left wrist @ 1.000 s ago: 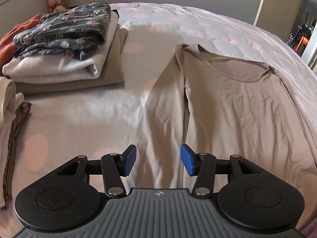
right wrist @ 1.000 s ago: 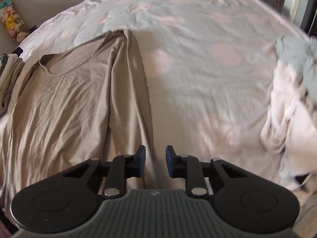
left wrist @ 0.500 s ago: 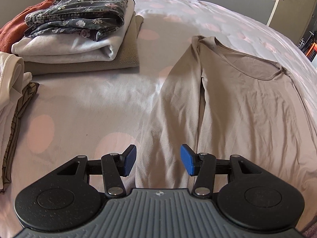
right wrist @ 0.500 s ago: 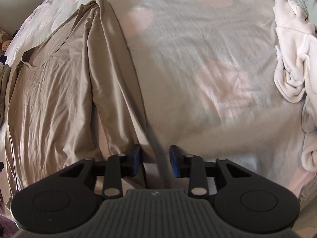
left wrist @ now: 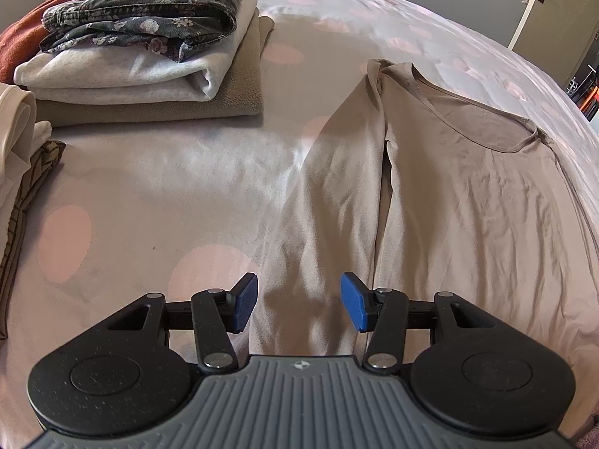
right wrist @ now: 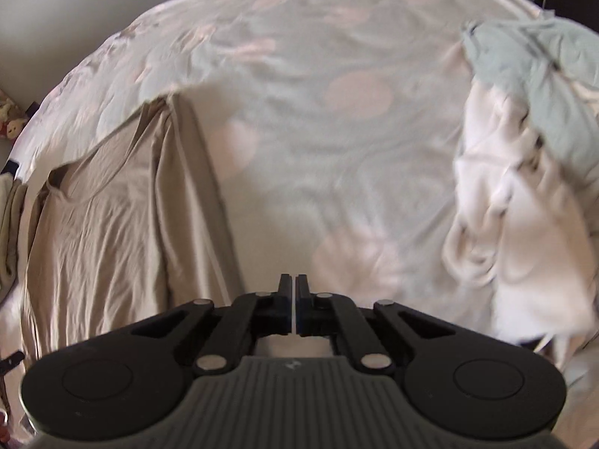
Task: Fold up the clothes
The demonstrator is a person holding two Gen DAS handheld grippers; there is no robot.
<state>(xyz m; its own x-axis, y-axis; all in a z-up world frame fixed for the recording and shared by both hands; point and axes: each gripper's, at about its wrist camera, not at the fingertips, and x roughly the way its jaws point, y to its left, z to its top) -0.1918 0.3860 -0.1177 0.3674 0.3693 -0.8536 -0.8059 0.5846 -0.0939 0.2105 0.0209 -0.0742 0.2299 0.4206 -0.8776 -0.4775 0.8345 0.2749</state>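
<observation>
- Left gripper (left wrist: 299,301): jaws apart above the left-hand sleeve (left wrist: 329,205) of the beige shirt (left wrist: 468,205) on the bed (left wrist: 149,187); the sleeve runs from 6 to 12 o'clock.
- Right gripper (right wrist: 293,288): jaws together, apparently pinching the right-hand sleeve (right wrist: 194,194), which trails toward 10 o'clock.

Spotted bedspread (left wrist: 157,194), door with handle (left wrist: 546,3), plush toys (right wrist: 9,121)

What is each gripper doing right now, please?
Left gripper: open above the shirt's sleeve, holding nothing.
Right gripper: shut; nothing visible between its fingers.

Blurred pale laundry heap (right wrist: 524,224) (perhaps towels), right edge cropped
</observation>
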